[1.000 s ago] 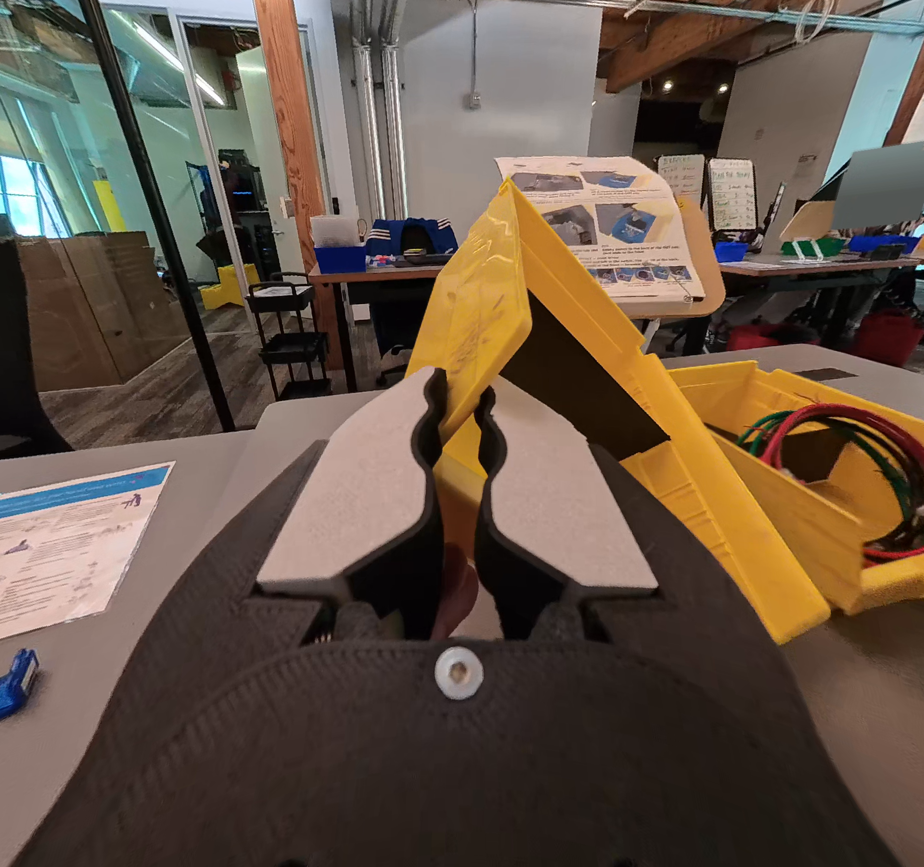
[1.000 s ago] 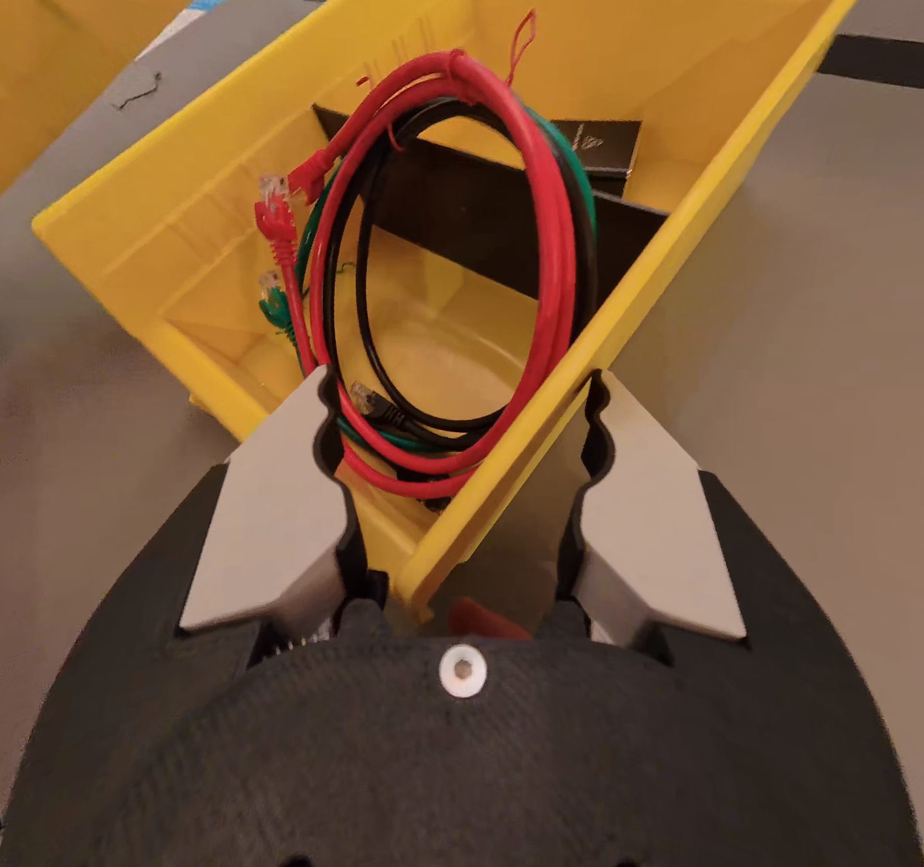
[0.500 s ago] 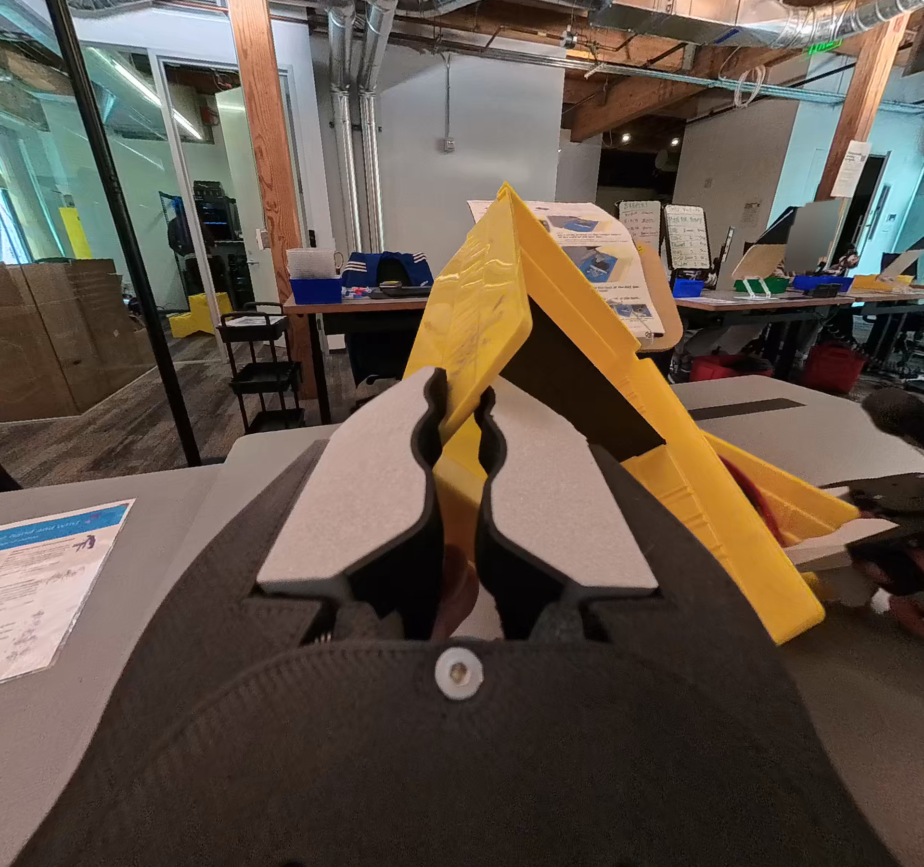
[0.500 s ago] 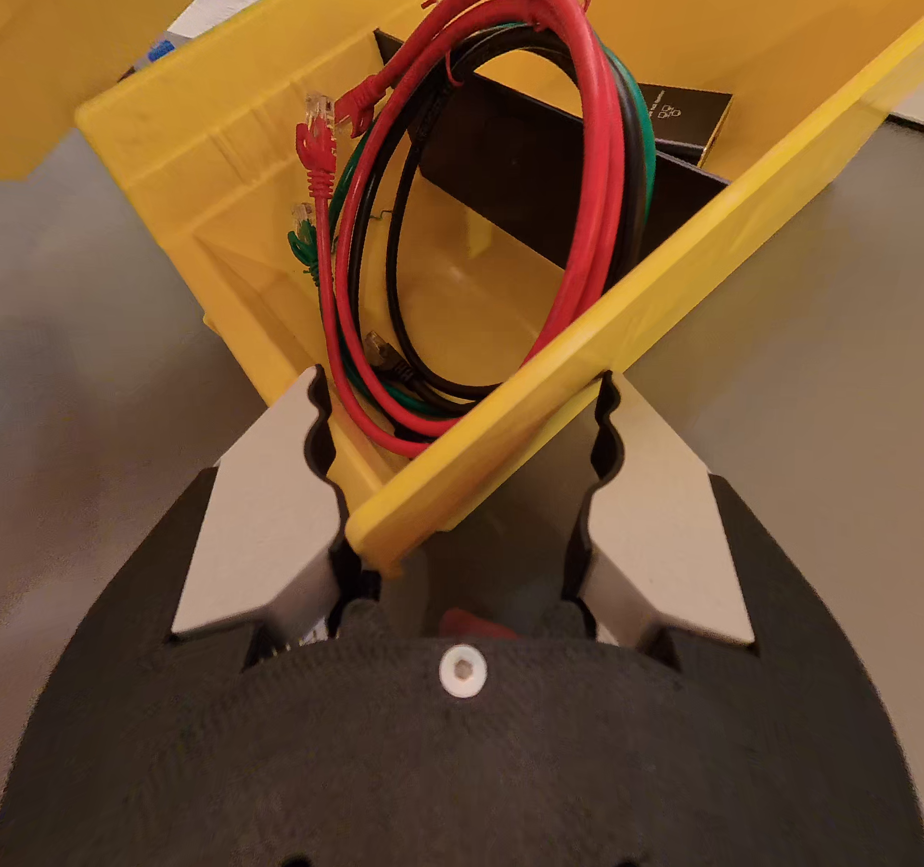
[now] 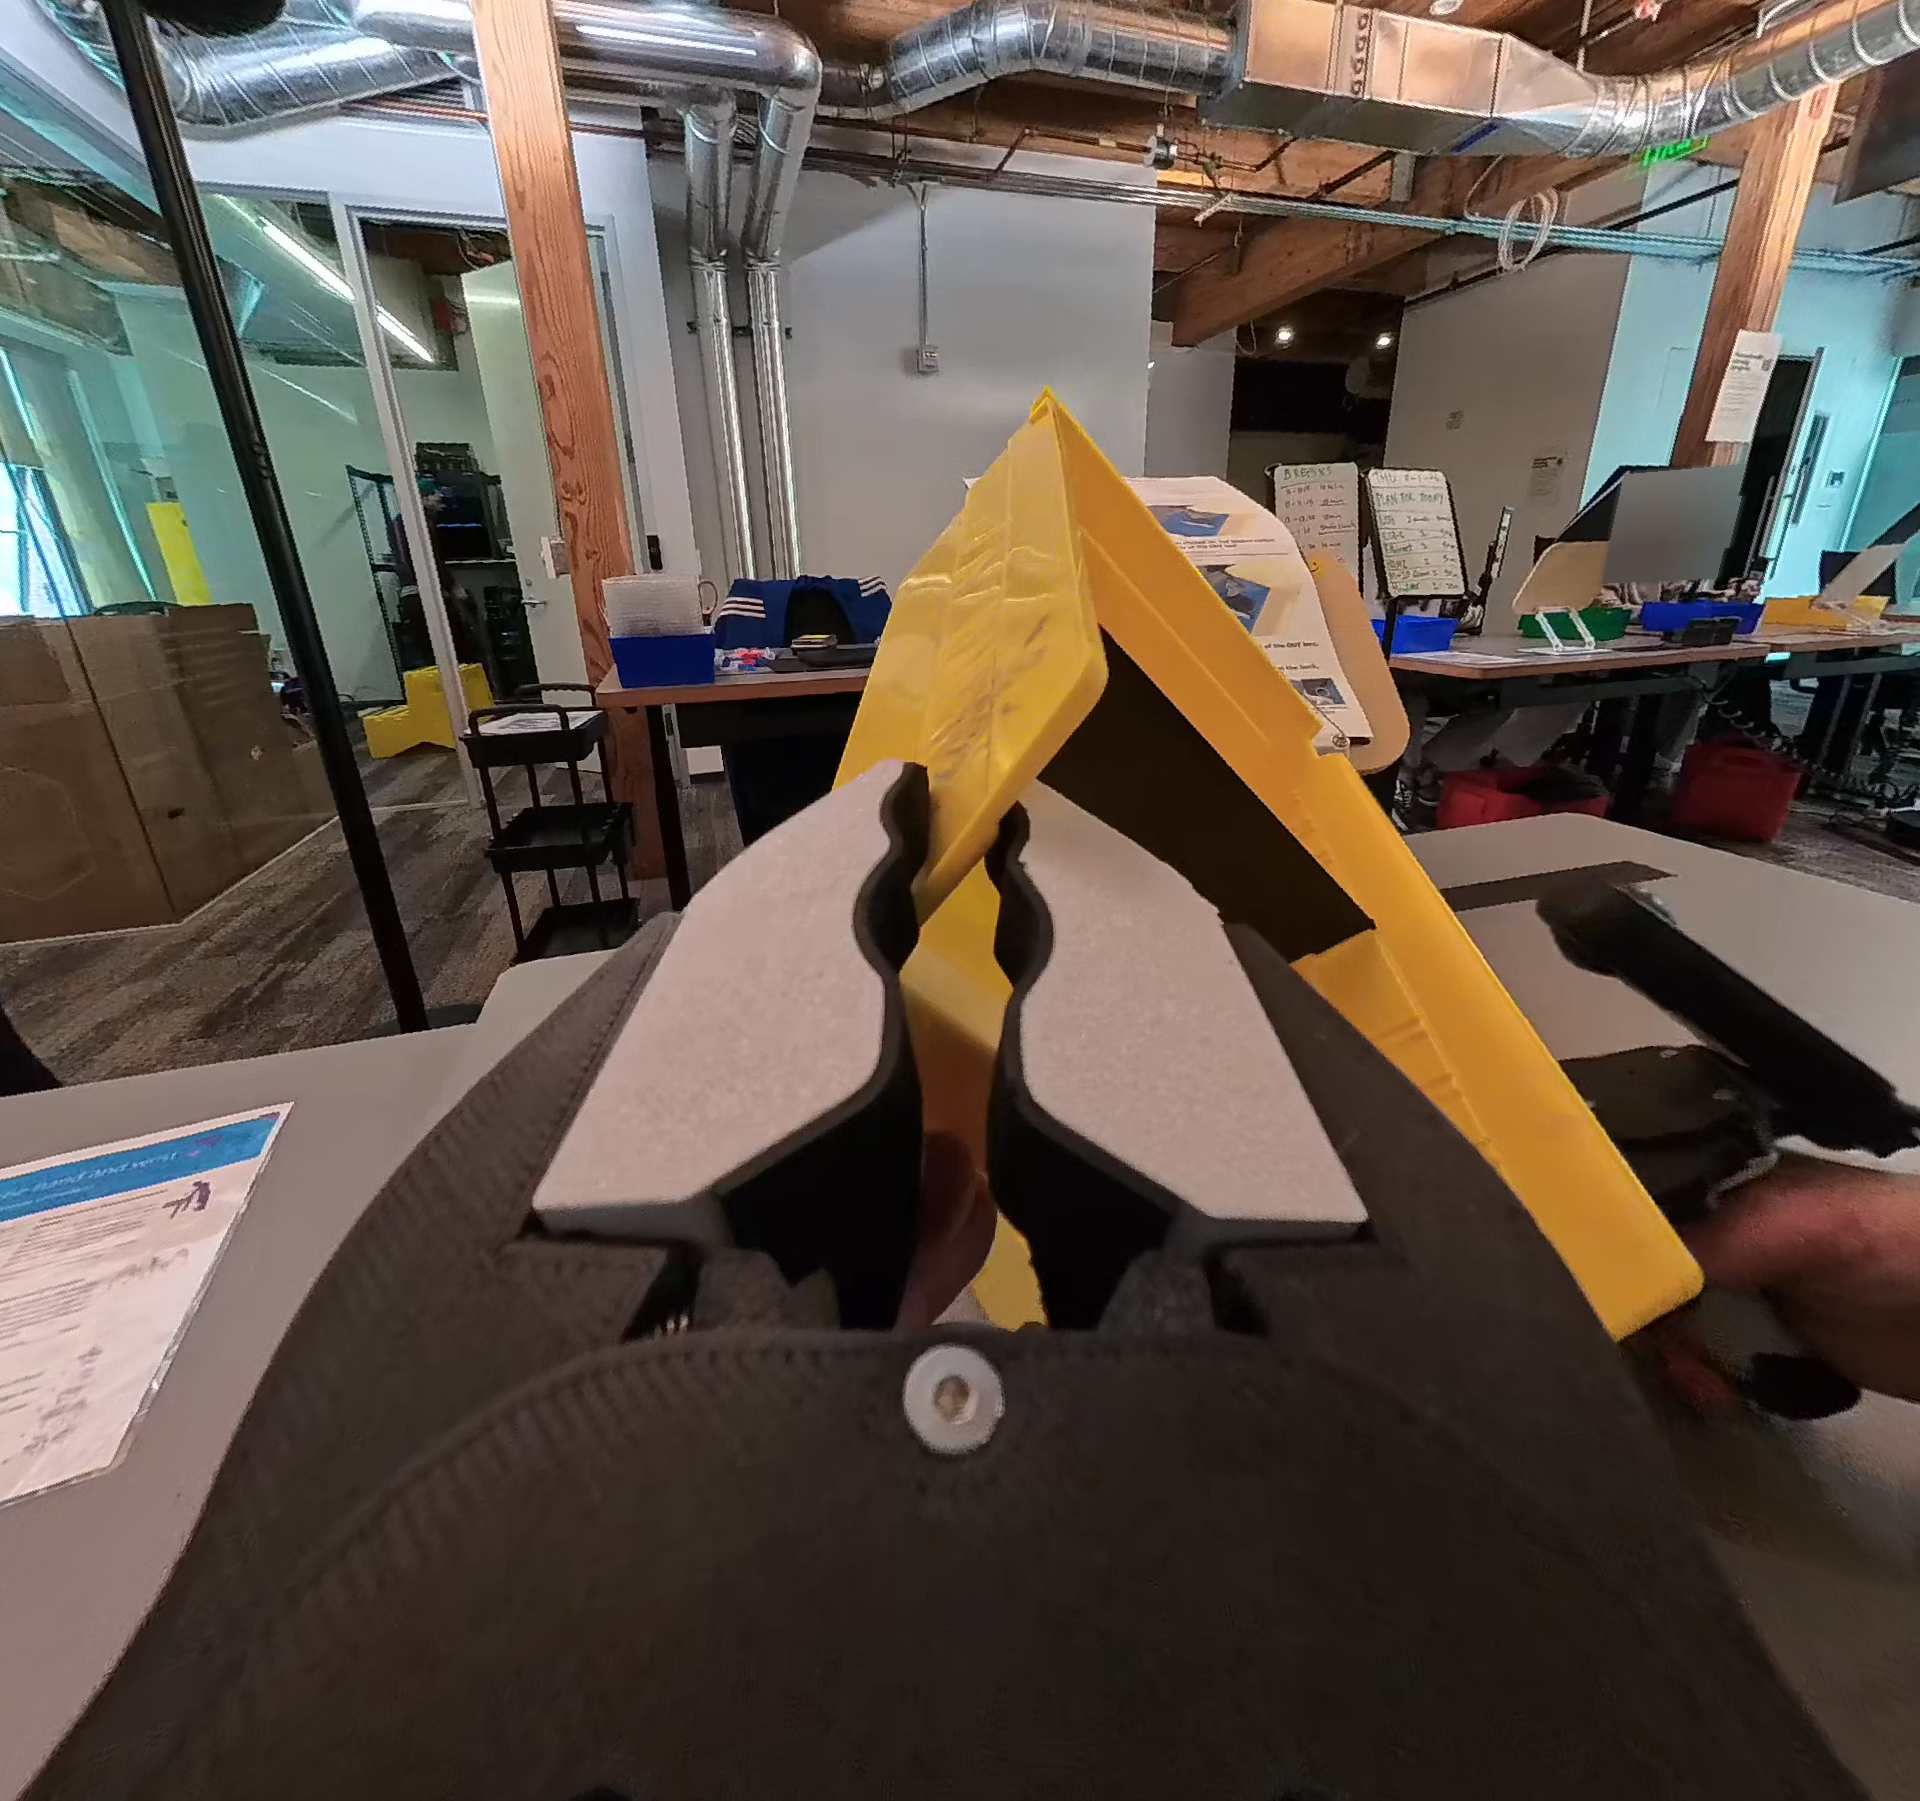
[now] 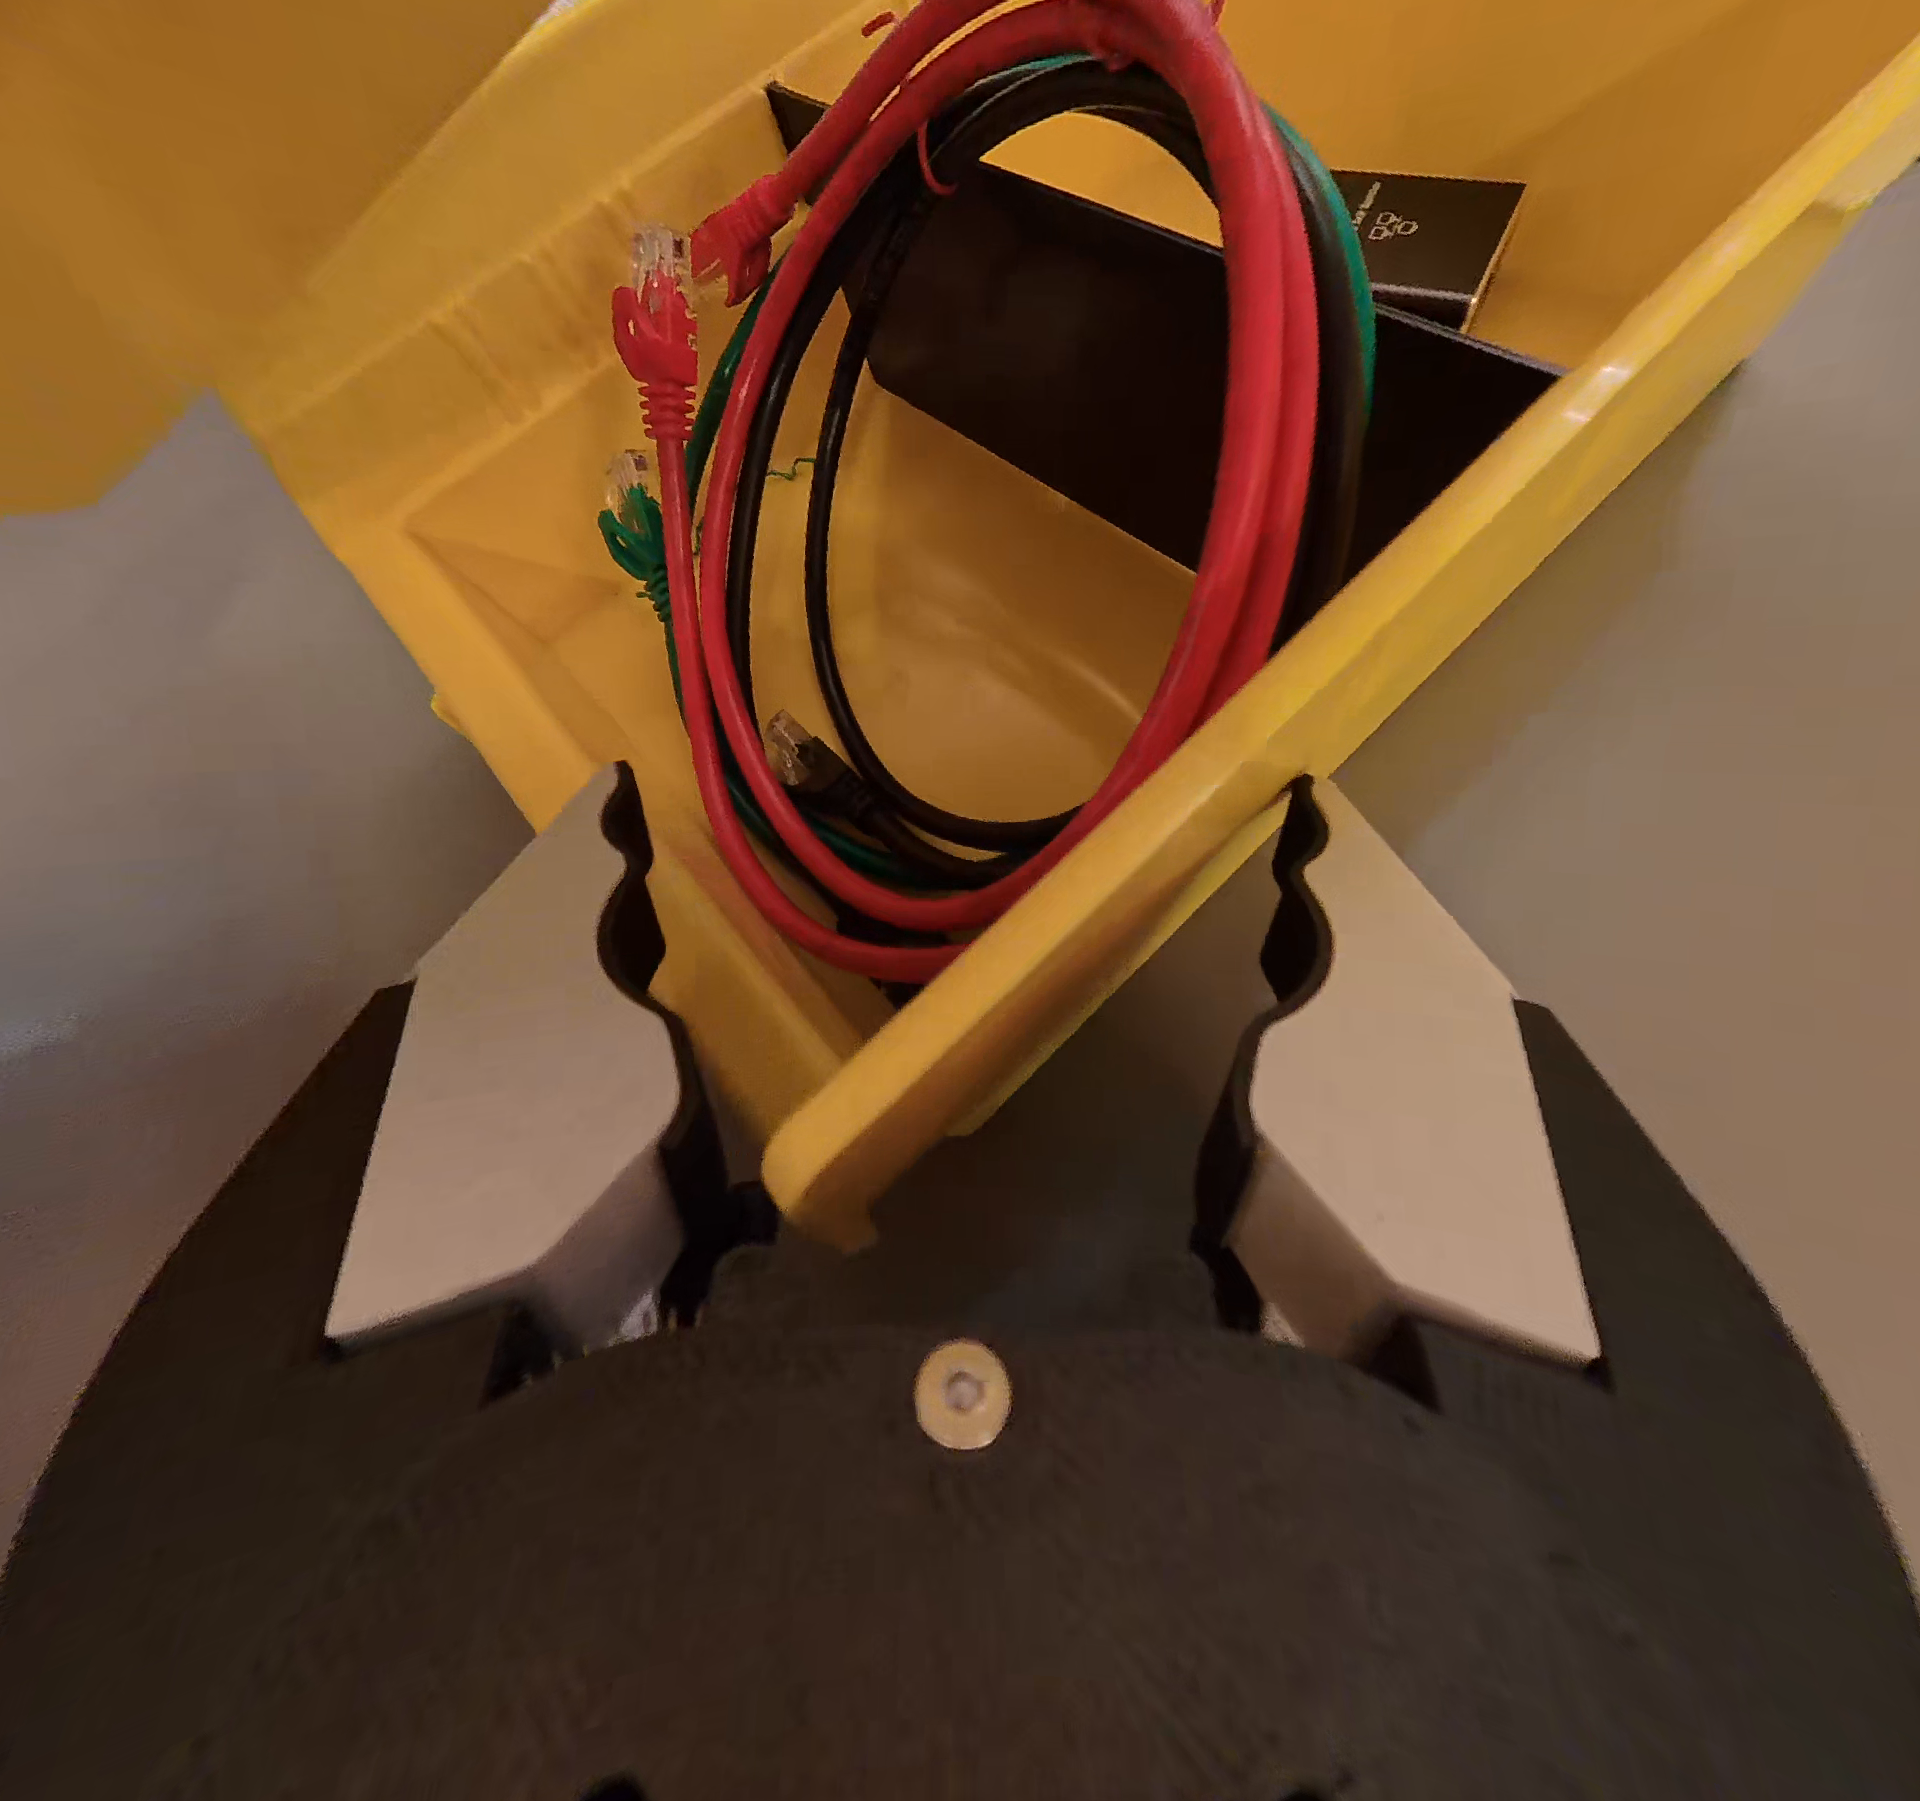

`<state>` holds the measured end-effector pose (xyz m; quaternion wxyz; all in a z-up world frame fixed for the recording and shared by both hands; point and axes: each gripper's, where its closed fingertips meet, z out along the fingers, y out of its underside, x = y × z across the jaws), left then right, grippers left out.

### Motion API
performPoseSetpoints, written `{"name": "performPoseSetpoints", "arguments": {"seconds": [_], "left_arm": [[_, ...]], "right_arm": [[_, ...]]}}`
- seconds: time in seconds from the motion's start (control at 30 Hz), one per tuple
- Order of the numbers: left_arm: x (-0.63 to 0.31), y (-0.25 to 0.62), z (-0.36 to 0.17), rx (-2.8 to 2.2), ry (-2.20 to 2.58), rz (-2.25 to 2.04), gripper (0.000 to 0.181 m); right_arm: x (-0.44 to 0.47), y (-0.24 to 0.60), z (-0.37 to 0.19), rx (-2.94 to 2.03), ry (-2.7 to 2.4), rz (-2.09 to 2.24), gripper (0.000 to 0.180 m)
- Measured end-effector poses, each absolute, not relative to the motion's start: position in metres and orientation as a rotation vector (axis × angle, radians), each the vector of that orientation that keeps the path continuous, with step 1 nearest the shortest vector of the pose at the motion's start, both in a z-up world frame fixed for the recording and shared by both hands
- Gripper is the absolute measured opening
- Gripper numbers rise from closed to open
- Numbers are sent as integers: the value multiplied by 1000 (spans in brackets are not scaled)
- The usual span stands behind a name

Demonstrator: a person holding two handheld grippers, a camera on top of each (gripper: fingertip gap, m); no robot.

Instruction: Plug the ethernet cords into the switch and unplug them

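1. Left claw is clamped on the wall of a tilted yellow bin, whose black divider shows just right of its fingertips.
2. Right claw stands spread wide, a corner of a second yellow bin between its fingers, untouched.
3. Coiled ethernet cords, red, green and black, lie in that bin just ahead of the right claw.
4. Beyond a black partition, farther ahead, sits the black switch.
5. Grey surface flanks the right claw.

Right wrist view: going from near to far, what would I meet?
The open tongs → near corner of the yellow bin → coiled red, green and black cords → black divider → black box.
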<state>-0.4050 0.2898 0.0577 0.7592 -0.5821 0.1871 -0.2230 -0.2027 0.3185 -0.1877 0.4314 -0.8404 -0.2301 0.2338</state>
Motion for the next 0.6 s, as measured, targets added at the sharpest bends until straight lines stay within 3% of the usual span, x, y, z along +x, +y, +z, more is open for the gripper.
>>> {"name": "performPoseSetpoints", "arguments": {"seconds": [0.27,0.6], "left_arm": [[-400,284,71,-1235,415,-498,10],[-353,280,75,-1211,453,-617,9]], "right_arm": [[-251,318,-177,-2049,-604,757,121],[-152,290,-159,-2057,-521,753,118]]}}
